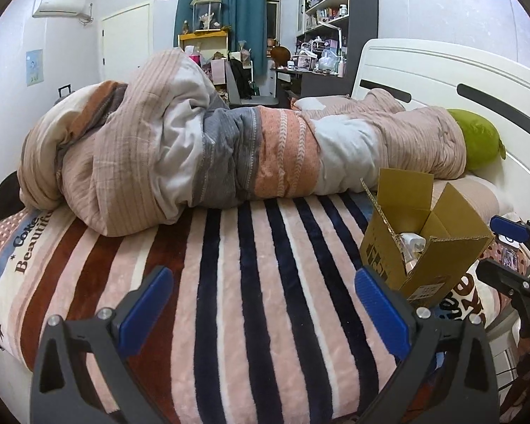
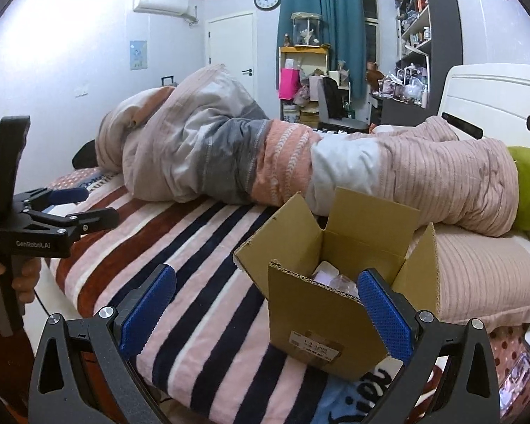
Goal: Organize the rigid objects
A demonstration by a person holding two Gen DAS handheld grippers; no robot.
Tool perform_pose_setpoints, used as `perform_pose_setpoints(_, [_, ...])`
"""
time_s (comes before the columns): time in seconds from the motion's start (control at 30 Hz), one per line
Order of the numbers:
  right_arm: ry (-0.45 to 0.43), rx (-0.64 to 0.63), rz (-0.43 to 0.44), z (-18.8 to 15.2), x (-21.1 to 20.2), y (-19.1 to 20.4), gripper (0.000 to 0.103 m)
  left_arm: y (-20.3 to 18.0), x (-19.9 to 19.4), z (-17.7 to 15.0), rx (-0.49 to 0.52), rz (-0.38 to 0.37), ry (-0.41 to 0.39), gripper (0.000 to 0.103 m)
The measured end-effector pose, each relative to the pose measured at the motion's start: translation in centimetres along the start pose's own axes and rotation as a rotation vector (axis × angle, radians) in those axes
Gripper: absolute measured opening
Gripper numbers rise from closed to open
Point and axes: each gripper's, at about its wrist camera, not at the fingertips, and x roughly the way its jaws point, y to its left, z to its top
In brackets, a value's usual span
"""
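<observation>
Bed's near edge is carrying the open cardboard box; I'm holding left claw and right claw spread, empty, ready.

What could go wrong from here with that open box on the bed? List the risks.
1. The cardboard box stands on a soft striped blanket near the bed's edge; a nudge may tip it and spill the pale items inside.
2. Its raised flaps could catch the open right tool on approach.
3. The open left tool hangs close beside the box, so the two tools might collide.
</observation>
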Motion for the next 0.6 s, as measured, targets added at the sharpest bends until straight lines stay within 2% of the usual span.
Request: perform_pose_setpoints(0.6, [0.004, 0.050, -0.014, -0.96, -0.83, -0.18, 0.103, -0.37, -0.19, -0.34, -0.011, 0.008, 0.007, 0.102])
